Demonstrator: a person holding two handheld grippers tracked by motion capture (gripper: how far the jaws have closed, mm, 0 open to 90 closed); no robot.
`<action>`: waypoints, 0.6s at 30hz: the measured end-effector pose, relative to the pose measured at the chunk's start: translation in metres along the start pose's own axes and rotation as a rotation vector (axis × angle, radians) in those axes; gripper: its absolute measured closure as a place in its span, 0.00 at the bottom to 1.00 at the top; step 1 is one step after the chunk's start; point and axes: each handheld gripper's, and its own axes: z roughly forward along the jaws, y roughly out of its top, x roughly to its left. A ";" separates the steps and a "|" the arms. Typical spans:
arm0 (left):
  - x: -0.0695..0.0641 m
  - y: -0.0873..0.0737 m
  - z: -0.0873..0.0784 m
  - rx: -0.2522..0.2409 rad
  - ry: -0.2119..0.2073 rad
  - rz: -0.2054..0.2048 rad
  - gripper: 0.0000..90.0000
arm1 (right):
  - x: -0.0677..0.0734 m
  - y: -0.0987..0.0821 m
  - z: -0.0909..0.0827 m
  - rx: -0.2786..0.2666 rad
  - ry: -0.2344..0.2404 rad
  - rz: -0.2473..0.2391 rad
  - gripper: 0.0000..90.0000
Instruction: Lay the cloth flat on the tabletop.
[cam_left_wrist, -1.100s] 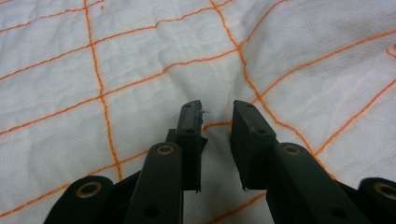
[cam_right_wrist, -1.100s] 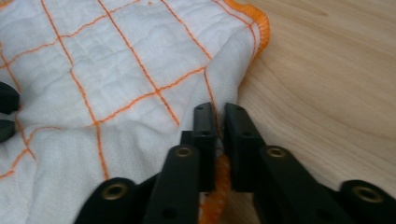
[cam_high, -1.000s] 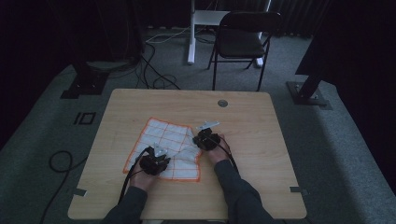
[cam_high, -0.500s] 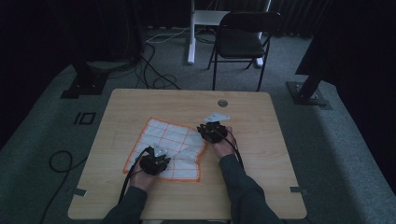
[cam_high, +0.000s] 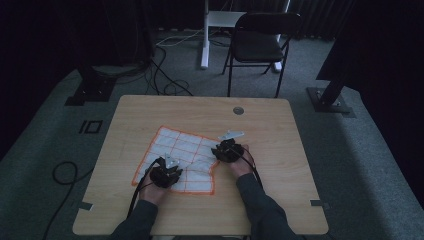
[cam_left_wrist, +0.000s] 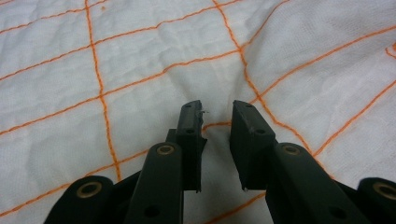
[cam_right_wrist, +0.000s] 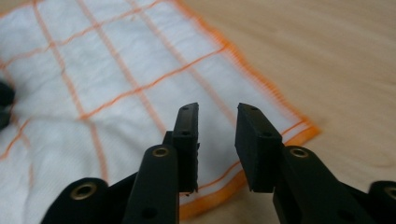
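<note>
Cloth: a white cloth (cam_high: 182, 159) with an orange grid and orange hem lies spread on the tabletop (cam_high: 280, 190), slightly rumpled, towards the person's side and left of centre.
Left gripper: the left gripper (cam_high: 167, 175) sits over the near part of the cloth; in the left gripper view its jaws stand a little apart, tips down on the fabric either side of a small raised fold, not closed on it.
Right gripper: the right gripper (cam_high: 227, 150) is at the cloth's right edge; in the right gripper view its jaws are parted by a narrow gap and hold nothing, poised above the hemmed corner (cam_right_wrist: 299, 128) with bare wood just beyond.
Step in hand: judging from the pose, both hands are lining up for a pinch — the left on the fold, the right on the hem — before the cloth is lifted or folded.
Next move: the right jaws likely need to drop onto the hem and close; the left needs only to close on the pucker — low enough to catch fabric rather than slide over it.
</note>
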 end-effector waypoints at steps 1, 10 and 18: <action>0.000 0.000 0.000 -0.003 0.000 0.001 0.83 | 0.003 -0.001 0.000 0.006 0.001 -0.009 0.74; -0.005 0.001 0.001 -0.003 -0.008 0.007 0.83 | 0.011 -0.010 -0.006 0.029 0.009 -0.044 0.70; -0.008 0.002 0.001 -0.007 -0.015 0.009 0.83 | 0.002 -0.017 0.000 0.070 -0.037 -0.048 0.71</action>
